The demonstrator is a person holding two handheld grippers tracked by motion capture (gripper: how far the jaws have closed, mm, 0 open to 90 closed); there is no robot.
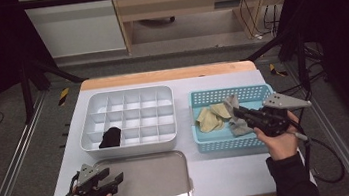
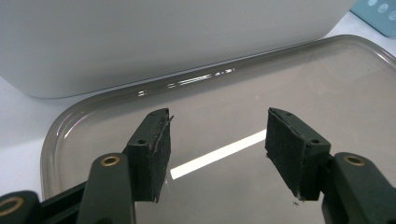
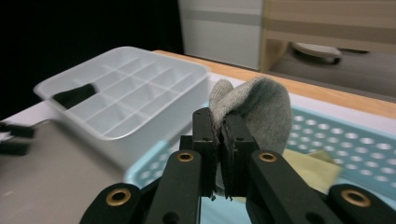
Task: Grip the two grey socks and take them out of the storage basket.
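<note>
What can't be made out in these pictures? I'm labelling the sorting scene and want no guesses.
- Grey sock: in the right gripper view, the right hand-held gripper, shut on it, hides its lower part.
- Yellow cloth in the blue basket: too small in the high view to identify; blurred in the right gripper view.
- Black item in the white divided box: too small to name.
- Tray: cut off by the left gripper view's edges.

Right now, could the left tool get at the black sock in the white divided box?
Probably yes: the left tool is open and empty over the grey tray, the black sock lies uncovered in the near row of the white box.
</note>
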